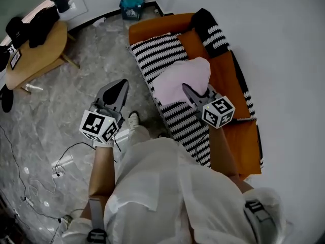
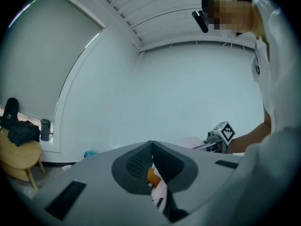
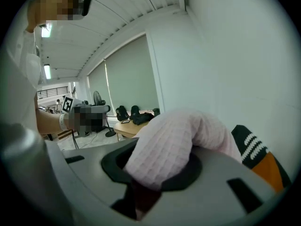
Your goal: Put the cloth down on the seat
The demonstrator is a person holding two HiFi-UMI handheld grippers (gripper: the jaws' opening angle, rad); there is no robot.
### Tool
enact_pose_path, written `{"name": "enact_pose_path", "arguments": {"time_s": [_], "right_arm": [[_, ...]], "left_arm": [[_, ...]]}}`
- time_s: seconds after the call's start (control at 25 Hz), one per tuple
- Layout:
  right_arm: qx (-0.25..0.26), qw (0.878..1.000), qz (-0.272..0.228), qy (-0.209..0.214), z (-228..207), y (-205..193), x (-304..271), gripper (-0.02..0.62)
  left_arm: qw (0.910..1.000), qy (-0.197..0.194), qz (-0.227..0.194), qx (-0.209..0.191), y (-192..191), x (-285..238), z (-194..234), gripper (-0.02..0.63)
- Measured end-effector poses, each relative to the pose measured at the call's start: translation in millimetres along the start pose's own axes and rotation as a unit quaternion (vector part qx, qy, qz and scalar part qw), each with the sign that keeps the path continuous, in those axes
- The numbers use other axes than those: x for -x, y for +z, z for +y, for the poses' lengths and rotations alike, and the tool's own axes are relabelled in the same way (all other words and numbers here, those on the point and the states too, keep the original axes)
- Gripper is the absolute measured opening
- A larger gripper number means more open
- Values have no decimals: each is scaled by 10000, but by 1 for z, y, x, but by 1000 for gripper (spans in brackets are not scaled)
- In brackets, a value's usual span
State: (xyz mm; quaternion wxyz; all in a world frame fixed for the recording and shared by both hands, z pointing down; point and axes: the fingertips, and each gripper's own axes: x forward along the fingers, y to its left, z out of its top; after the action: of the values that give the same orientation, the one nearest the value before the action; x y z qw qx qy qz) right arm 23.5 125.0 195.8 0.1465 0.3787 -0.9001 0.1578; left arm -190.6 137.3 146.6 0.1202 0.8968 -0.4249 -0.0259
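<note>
A pale pink waffle-weave cloth (image 1: 183, 78) hangs over the orange sofa's seat (image 1: 223, 78), bunched into a hump. My right gripper (image 1: 192, 96) is shut on the cloth (image 3: 181, 140), whose fold fills the gap between the jaws and drapes over them. The left gripper (image 1: 121, 88) is held over the floor to the left of the sofa, its jaws shut with nothing between them (image 2: 151, 147). In the left gripper view the right gripper's marker cube (image 2: 225, 132) shows at the far right.
A black-and-white striped blanket (image 1: 160, 55) covers the seat's front, with a black-and-white cushion (image 1: 210, 32) at the far end. A wooden table (image 1: 35, 52) with dark items stands at the left, cables (image 1: 61, 161) lie on the marble floor, and a blue box (image 1: 132, 6) sits by the wall.
</note>
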Motion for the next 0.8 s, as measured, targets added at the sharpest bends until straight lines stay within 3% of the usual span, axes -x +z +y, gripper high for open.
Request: {"name": "enact_pose_path", "arguments": {"time_s": [0.4, 0.8], "right_arm": [[-346, 9939, 588, 866, -35, -22, -185, 114], [-545, 9734, 1740, 1386, -104, -162, -293, 114]], "left_arm": [[9990, 87, 422, 102, -24, -37, 111, 15], [9962, 403, 665, 392, -103, -116, 152, 15]]}}
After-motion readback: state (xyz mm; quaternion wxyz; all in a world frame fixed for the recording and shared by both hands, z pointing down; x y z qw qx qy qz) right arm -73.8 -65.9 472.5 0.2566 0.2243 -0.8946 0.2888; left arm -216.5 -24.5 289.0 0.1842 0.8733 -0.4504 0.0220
